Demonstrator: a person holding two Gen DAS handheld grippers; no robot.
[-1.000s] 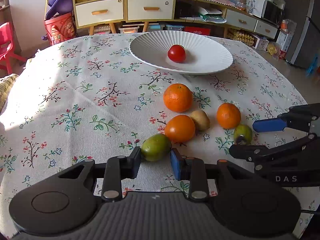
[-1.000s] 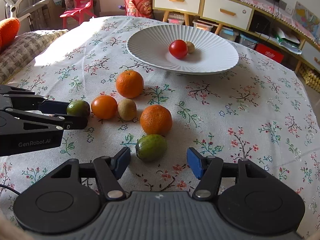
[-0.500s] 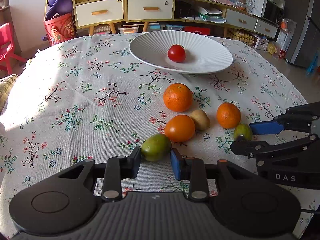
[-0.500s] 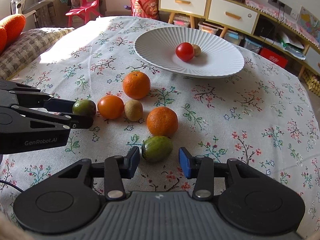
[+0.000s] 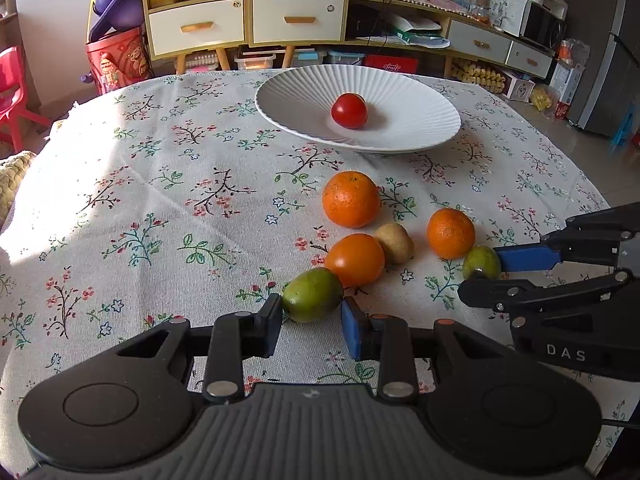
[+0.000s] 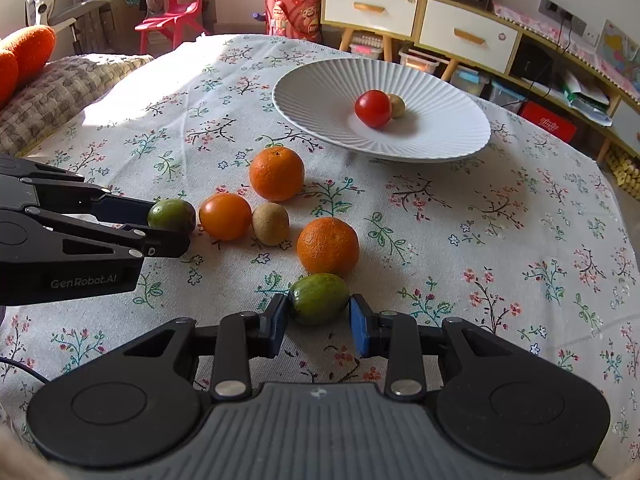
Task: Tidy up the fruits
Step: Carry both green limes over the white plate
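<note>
At the bottom centre of the left wrist view, the left tongs (image 5: 312, 318) were clamped on a green fruit (image 5: 313, 294), one pad touching each of its sides, on the floral tabletop (image 5: 160, 184). In the right wrist view, the right tongs (image 6: 319, 322) likewise gripped a second green fruit (image 6: 319, 298) at the bottom centre of the frame, its sides pressed by both pads.

Just beyond the left tongs' green fruit lay a smooth orange fruit (image 5: 355, 259), touching it. Beside that, to the right, sat a brown kiwi (image 5: 395, 243). Further right lay a small orange (image 5: 451, 233), just above the second green fruit. A larger orange (image 5: 351, 199) rested above the kiwi, near the centre of the frame.

Higher in the frame stood a white ribbed plate (image 5: 420, 120) holding a red tomato (image 5: 349, 110). The right wrist view showed a small brownish fruit (image 6: 397, 105) touching the tomato, on the far side of it.

Along the top of the frame ran a cabinet with white drawers (image 5: 296, 18). A red bucket (image 5: 118, 60) stood at the upper left, and a red plastic chair (image 5: 12, 92) showed at the left edge.
</note>
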